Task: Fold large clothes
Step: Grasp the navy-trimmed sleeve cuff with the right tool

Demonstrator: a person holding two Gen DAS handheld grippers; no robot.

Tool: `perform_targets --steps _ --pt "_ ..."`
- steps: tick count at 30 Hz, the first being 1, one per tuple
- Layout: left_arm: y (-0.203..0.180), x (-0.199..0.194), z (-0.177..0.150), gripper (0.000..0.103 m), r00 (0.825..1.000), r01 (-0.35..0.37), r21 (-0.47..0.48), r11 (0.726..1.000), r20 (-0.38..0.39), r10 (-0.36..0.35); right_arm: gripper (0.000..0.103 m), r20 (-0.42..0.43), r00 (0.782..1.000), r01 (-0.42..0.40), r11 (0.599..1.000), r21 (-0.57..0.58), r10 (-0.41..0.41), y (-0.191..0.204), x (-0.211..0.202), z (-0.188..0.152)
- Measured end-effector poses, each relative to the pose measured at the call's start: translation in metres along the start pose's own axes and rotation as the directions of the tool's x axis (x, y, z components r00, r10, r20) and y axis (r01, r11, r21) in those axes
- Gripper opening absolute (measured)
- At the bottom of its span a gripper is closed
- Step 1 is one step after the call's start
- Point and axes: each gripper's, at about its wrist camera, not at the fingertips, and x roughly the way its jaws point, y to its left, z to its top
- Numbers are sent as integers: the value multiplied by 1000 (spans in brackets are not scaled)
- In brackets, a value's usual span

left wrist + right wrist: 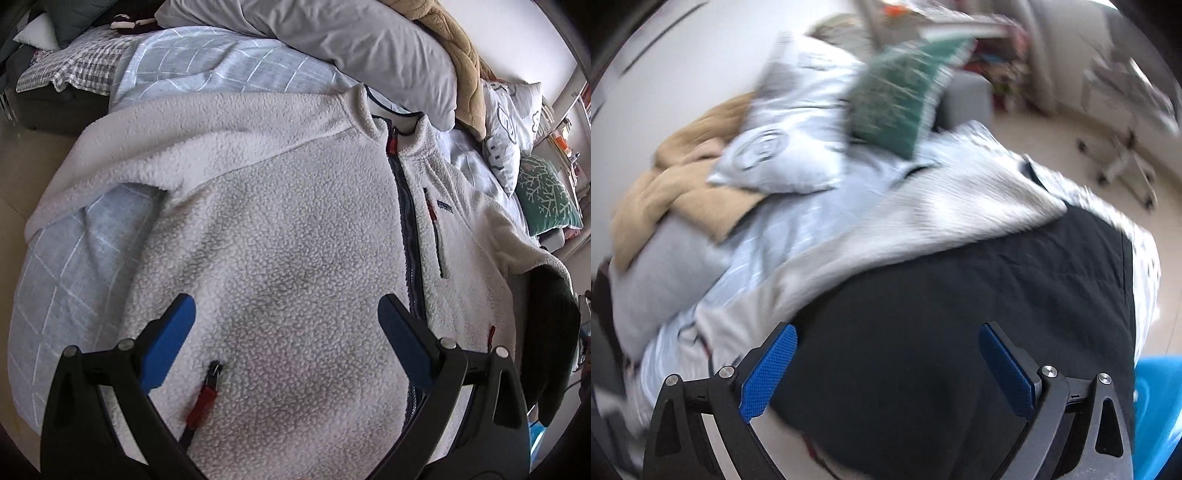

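Observation:
A white fleece jacket point(280, 206) lies front up on the bed, its dark zipper point(406, 206) closed and its collar toward the pillows. My left gripper point(286, 301) hovers over the lower front, open, with nothing between its blue pads; a red pocket pull point(203, 398) lies by the left finger. The right wrist view is blurred. There my right gripper point(888, 328) stands open above a broad patch of black fabric point(960, 280), with white fleece point(942, 206) beyond it. The same black fabric point(554, 332) shows at the jacket's right side; I cannot tell whether it is lining.
The bed has a blue checked sheet point(74, 266). A grey pillow point(351, 40), a tan blanket point(458, 48), a cartoon-print pillow point(506, 122) and a green cushion point(546, 195) crowd its far side. Something bright blue point(1156, 406) sits low right, and a wheeled stand point(1123, 162) is on the floor.

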Motion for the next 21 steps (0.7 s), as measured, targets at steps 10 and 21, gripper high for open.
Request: perform_targets --steps 10,21 --pt "-8 7 8 99 999 -37 51 998 17 36 100 -26 999 34 960 277 -27 -78 56 33" --pt "-11 14 13 99 1000 -9 27 1000 1 9 6 22 999 36 986 165 -40 -57 50 47"
